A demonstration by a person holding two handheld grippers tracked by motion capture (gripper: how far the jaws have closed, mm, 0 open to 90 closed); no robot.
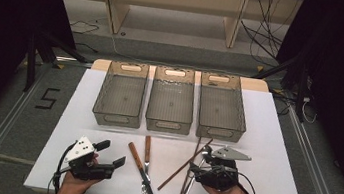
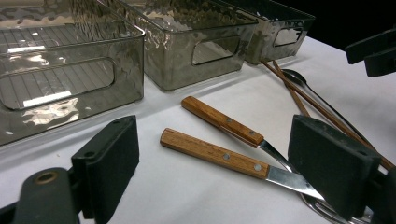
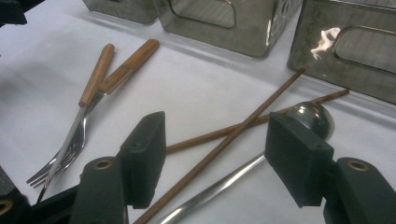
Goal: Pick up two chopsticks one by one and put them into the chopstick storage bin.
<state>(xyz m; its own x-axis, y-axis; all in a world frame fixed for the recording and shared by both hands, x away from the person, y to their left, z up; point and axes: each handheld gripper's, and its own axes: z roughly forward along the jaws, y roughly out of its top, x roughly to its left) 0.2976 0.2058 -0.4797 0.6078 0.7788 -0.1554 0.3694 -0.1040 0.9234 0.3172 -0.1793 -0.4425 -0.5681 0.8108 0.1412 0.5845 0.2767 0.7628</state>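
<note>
— What is your left gripper (image 1: 113,154) doing?
— I hold it low over the white table (image 1: 265,139) with its jaws wide apart and nothing between them. Just to its right lie the wooden-handled knife (image 1: 137,160) and fork (image 1: 147,164), crossing near their blades.

— And the right gripper (image 1: 200,162)?
— Its jaws stand apart, gripping nothing. Beneath them, on the table, are two crossed brown chopsticks (image 3: 243,128) and the steel spoon (image 3: 308,117). Three grey bins (image 1: 171,100) sit in a row beyond both grippers.
</note>
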